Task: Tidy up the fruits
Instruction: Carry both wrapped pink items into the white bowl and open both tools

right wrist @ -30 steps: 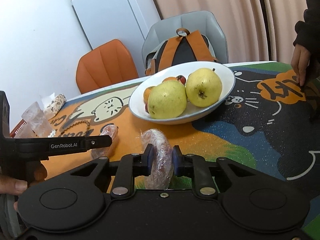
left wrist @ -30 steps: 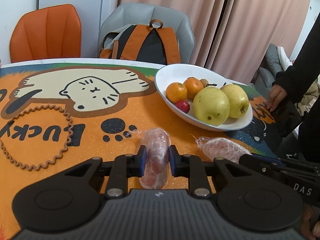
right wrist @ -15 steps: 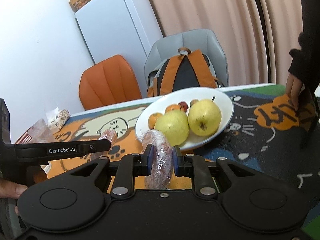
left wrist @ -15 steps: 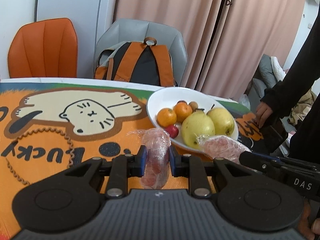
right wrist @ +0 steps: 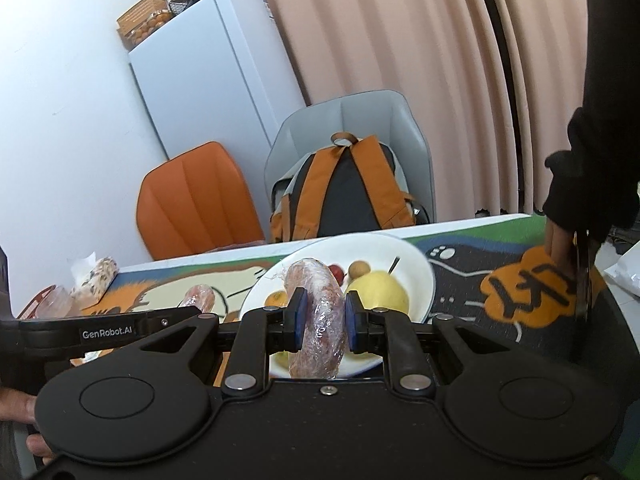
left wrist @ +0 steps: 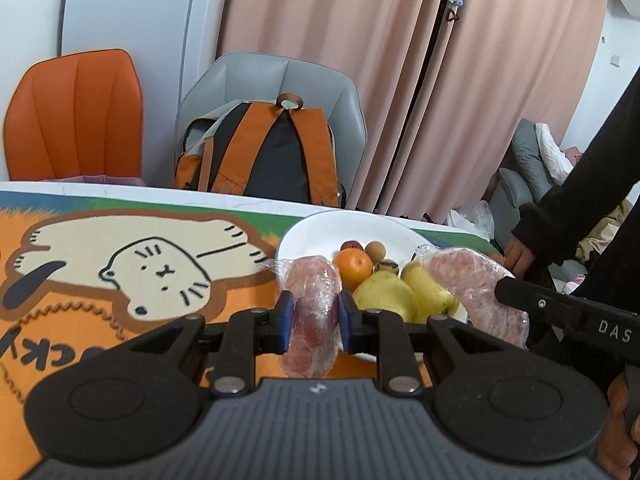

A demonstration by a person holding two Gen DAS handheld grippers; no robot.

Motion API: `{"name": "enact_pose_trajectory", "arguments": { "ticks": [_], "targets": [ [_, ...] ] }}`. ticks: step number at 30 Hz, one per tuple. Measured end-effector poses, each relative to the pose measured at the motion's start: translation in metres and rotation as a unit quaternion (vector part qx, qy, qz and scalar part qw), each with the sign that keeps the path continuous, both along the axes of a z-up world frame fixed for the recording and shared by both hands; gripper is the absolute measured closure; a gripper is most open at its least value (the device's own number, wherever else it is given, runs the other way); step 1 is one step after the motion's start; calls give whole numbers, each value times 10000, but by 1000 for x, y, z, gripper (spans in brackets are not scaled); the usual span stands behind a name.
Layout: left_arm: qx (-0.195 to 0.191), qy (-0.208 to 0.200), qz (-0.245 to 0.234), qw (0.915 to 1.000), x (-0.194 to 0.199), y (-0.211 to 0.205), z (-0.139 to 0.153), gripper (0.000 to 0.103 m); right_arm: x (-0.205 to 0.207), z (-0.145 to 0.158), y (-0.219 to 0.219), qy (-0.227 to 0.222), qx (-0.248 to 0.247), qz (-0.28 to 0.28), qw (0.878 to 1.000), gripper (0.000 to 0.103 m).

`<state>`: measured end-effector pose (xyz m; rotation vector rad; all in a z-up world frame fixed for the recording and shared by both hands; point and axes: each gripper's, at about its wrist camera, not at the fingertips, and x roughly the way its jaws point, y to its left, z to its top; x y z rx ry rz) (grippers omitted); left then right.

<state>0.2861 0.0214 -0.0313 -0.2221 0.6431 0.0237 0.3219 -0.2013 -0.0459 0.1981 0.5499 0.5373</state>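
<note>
Our left tool [left wrist: 312, 322] has its blue pads clamped tight on a pinkish-red, oblong fruit wrapped in clear cling film [left wrist: 310, 312], gripped across its narrow waist and held off the tabletop. Our right tool [right wrist: 322, 322] is closed the same way on a second film-wrapped pinkish fruit [right wrist: 318, 316], again pinched at mid-length with both ends sticking out past the pads.

We judge both pieces to be light and fairly soft: the film wrinkles and bulges beside the pads, so the flesh underneath probably gives a little. The wrap looks glossy and could slide against the pads, which makes the middle the sensible place to hold; a grip near a tapered end might let the piece squirt out. Squeezing harder risks bruising, so the present hold seems enough.

Just beyond both tools sits the white shallow ceramic bowl [right wrist: 416, 264] on the orange cartoon-cat mat [left wrist: 120, 264] covering the tabletop. It already carries two yellow-green pears [left wrist: 384, 300], a small orange mandarin [left wrist: 352, 268] and some small round fruits, possibly a longan and a date, though the view is too distorted to be sure. Free space in the bowl is scarce, so we would lower each piece gently into a gap.

A person's hand in a dark sleeve [right wrist: 560, 240] rests at the mat's far right edge.
</note>
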Motion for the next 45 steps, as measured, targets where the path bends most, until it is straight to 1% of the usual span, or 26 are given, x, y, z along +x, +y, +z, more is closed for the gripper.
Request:
{"name": "enact_pose_trajectory", "arguments": {
  "ticks": [6,13,20,28,31,32,34,41,45],
  "targets": [
    [-31,15,-63,10000,22,-2,1,81,21,1,3,14,-18,-54,10000,85],
    [-72,79,-102,9999,48,-1,-4,81,49,1,10,36,-81,-82,9999,85],
    [-130,153,-160,9997,77,-1,-13,81,73,-4,22,83,-131,-59,9999,85],
    [-224,213,-196,9993,102,2,-21,81,95,-13,33,161,-142,-41,9998,85],
    [-215,224,-225,9993,109,2,-23,81,99,-19,37,286,-133,2,9995,84],
    [-214,236,-230,9992,111,2,-24,81,101,-22,39,390,-111,17,9992,82],
    [-198,257,-243,9992,116,2,-26,81,101,-24,37,442,-47,-35,9990,76],
    [-143,314,-266,9991,130,0,-34,82,84,-15,17,413,29,-127,9991,76],
    [-74,299,-134,9994,128,2,-32,79,77,-15,10,448,47,-154,9989,76]
  ]
}}
